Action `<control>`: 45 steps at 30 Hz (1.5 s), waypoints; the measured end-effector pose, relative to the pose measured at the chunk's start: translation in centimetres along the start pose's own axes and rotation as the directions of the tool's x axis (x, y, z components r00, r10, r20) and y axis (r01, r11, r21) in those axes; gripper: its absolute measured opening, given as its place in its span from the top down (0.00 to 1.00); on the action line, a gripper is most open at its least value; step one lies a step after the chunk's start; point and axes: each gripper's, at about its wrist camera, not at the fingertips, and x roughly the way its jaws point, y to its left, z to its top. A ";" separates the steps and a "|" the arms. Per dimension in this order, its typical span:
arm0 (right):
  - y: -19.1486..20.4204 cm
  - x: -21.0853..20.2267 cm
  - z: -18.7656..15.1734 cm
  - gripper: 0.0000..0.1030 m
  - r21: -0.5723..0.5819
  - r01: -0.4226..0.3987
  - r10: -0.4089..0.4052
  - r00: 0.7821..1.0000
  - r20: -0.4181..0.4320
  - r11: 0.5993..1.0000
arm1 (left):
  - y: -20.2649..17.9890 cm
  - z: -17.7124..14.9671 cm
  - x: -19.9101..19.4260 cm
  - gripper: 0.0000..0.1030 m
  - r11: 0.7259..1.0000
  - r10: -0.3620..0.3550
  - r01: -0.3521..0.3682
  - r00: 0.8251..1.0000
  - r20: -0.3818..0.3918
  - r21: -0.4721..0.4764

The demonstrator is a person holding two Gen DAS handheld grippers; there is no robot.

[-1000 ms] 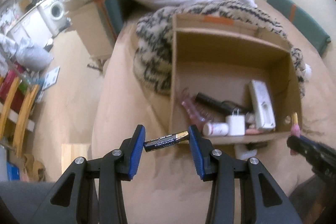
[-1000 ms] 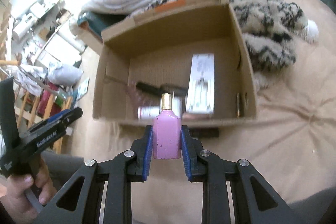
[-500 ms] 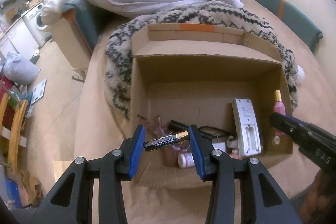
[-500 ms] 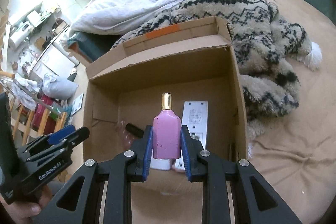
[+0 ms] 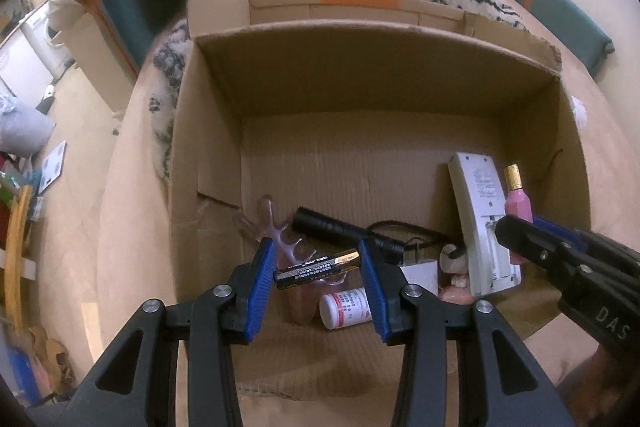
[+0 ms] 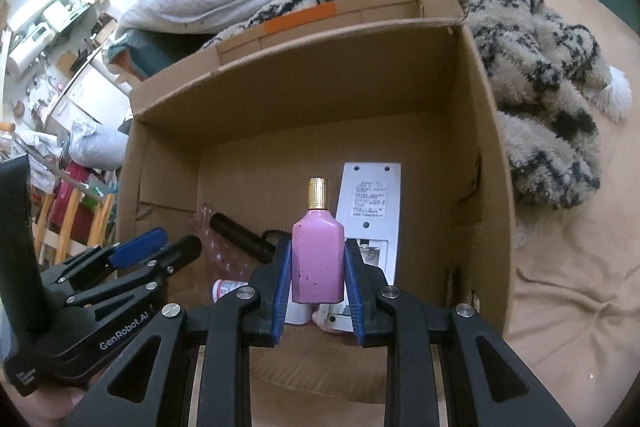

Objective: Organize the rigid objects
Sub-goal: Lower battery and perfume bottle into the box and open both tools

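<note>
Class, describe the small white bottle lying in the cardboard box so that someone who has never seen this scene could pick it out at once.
Find the open cardboard box on the tan bedcover, then look at its near edge, under the left gripper. The white bottle lies on its side there, beside a clear pink plastic piece and below the black flashlight. It alone is a small white cylinder with red print.

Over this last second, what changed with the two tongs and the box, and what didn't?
Both tongs came forward and down over the cardboard box, which now fills each view. The left tongs now hang inside its near edge with the battery; the right tongs carry the pink bottle above the white remote. Unchanged: both grips, nothing released, and the box contents.
</note>
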 end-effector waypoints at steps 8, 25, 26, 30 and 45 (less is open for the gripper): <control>0.3 0.8 0.2 0.74 -0.016 0.016 -0.017 1.000 -0.020 1.000 | 0.2 0.1 0.3 0.62 1.000 0.001 -0.001 1.000 0.007 -0.009; -0.2 1.2 0.3 0.74 0.014 0.022 -0.022 0.999 -0.025 1.000 | 0.3 0.1 0.4 0.62 1.000 0.015 -0.015 1.000 0.008 -0.008; -0.2 1.2 0.3 0.74 0.015 0.022 -0.021 0.999 -0.025 1.000 | 0.3 0.1 0.4 0.62 1.000 0.017 -0.017 1.000 0.010 -0.008; -0.5 0.9 0.3 0.74 0.028 0.014 -0.013 1.000 -0.013 1.000 | 0.2 0.2 0.1 0.62 0.999 0.034 -0.034 0.999 0.026 -0.002; -1.0 -1.4 0.6 0.26 0.101 -0.068 0.061 0.996 0.068 0.993 | -0.2 0.2 -0.6 0.43 0.998 0.062 -0.063 0.997 0.034 0.019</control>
